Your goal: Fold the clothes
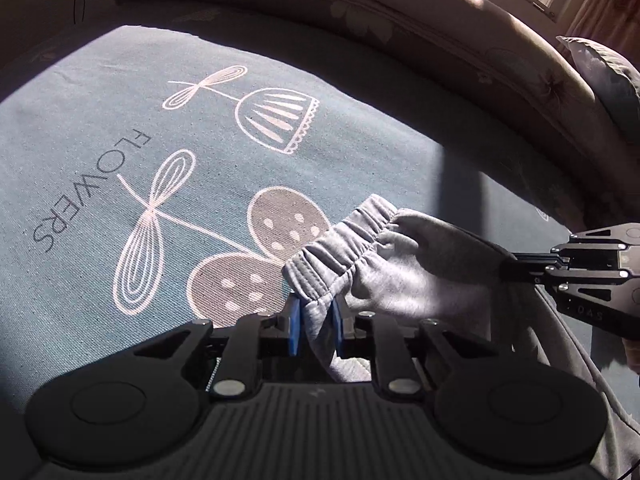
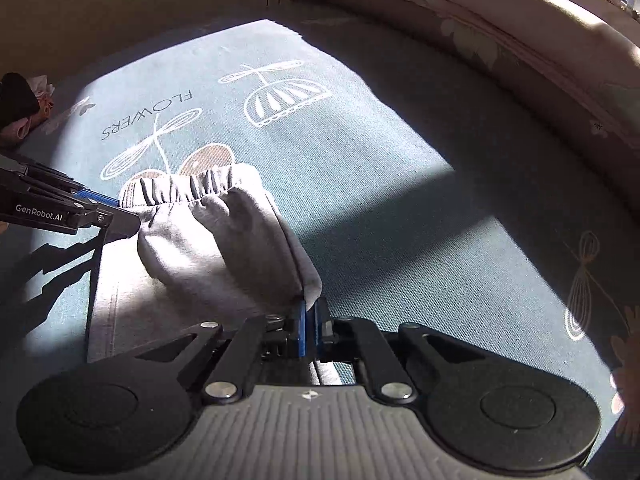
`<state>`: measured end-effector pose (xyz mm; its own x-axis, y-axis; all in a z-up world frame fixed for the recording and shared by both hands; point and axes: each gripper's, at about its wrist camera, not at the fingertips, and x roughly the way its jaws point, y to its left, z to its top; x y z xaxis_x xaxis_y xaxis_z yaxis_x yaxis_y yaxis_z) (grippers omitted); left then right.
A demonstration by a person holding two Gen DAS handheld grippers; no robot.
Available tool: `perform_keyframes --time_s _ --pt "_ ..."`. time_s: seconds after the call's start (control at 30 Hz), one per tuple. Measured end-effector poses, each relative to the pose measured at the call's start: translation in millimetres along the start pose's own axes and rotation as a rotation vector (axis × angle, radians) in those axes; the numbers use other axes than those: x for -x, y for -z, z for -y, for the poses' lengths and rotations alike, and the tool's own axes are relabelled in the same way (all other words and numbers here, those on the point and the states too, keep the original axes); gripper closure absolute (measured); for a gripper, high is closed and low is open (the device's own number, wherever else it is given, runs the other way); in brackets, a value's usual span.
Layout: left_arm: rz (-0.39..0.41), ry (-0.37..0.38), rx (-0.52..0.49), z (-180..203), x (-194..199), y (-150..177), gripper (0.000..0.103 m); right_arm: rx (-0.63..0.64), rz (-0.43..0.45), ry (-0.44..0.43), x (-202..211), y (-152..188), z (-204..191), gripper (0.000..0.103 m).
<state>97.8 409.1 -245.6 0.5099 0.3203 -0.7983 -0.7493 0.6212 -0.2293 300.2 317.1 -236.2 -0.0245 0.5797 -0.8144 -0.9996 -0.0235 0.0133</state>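
Note:
Grey pants (image 1: 400, 268) with a gathered elastic waistband (image 1: 340, 240) lie on a teal bedsheet printed with flowers. My left gripper (image 1: 316, 320) is shut on one corner of the waist, grey cloth pinched between its blue pads. My right gripper (image 2: 310, 320) is shut on the other side of the waist fabric (image 2: 240, 248), which bunches up just ahead of its pads. Each gripper shows in the other's view: the right one (image 1: 516, 268) at the right edge, the left one (image 2: 132, 220) at the left. The pants' legs run down under the grippers, mostly hidden.
The teal sheet (image 2: 360, 168) with the word FLOWERS spreads ahead, half in sunlight, half in shadow. A padded floral headboard (image 1: 400, 28) curves along the far side. A grey pillow (image 1: 608, 76) sits at the right; crumpled dark and pink cloth (image 2: 20, 108) lies at the left.

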Motion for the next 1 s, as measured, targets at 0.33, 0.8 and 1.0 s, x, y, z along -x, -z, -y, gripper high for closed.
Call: perform_keyframes --time_s 0.33,0.8,1.0 --pt "-0.070 -0.073 -0.017 0.3 -26.1 -1.0 0.084 -0.103 0.026 0.092 -2.3 6.6 16.1 0.087" --pt "-0.022 -0.165 -0.004 -14.0 5.8 0.1 0.051 -0.199 -0.180 0.011 94.5 130.3 79.6 0.067" --pt "-0.033 -0.214 0.049 -15.1 7.3 -10.6 0.052 -0.180 -0.191 0.151 88.9 167.4 64.1 0.067"
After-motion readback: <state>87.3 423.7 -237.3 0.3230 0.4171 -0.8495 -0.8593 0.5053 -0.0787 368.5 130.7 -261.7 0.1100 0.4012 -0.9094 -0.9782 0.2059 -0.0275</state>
